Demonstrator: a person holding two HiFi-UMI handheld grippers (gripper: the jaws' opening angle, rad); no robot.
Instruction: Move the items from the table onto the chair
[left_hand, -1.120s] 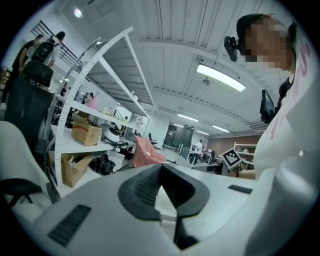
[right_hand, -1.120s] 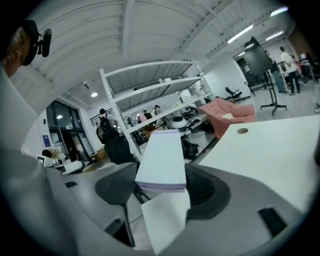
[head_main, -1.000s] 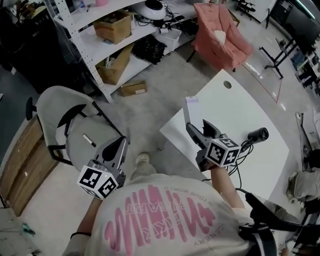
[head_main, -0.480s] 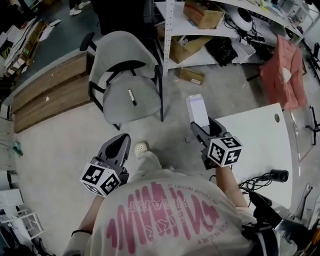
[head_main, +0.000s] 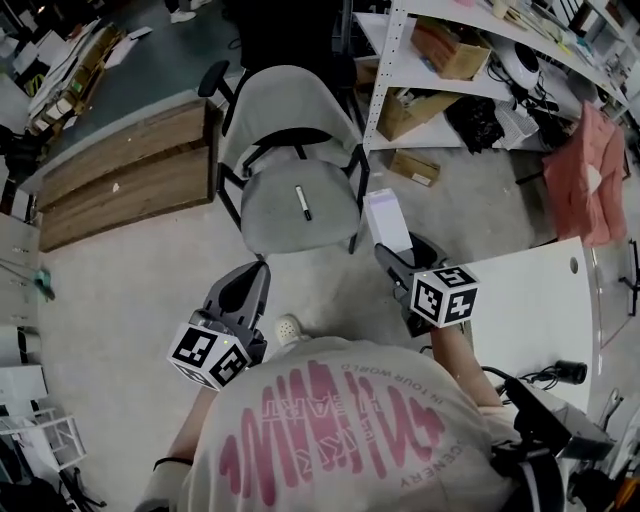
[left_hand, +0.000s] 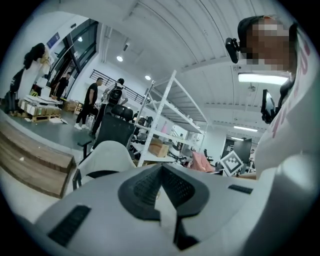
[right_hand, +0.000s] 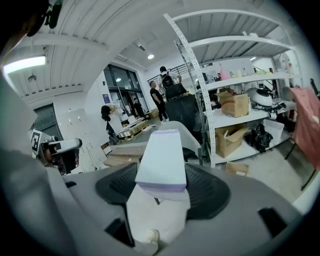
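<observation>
L claw (head_main: 252, 283): just short of the chair's front edge, a bit left of seat centre; tips pressed together, nothing between them, pointing at the seat.
Chair (head_main: 275, 215): grey office chair, seat facing the person, back on the far side.
Pen (head_main: 303, 203): lies on the seat, about mid-seat, long axis running front to back.
Box (head_main: 387, 222): white w/ lilac band, in the air just off the chair's right front corner; not yet over the seat. Long axis runs out from the claw, away from the person.
R claw (head_main: 398, 252): right of the chair's front corner, clamped on the box's near end, jaws held fairly wide by it.
Counter (head_main: 530, 300): well right of the chair; small black item (head_main: 568, 372) w/ cable lies on it.
Next, prob.: seat lies ahead and left of the box, so R claw must go that way; it's the loaded hand. Keep the box clear of the pen.
</observation>
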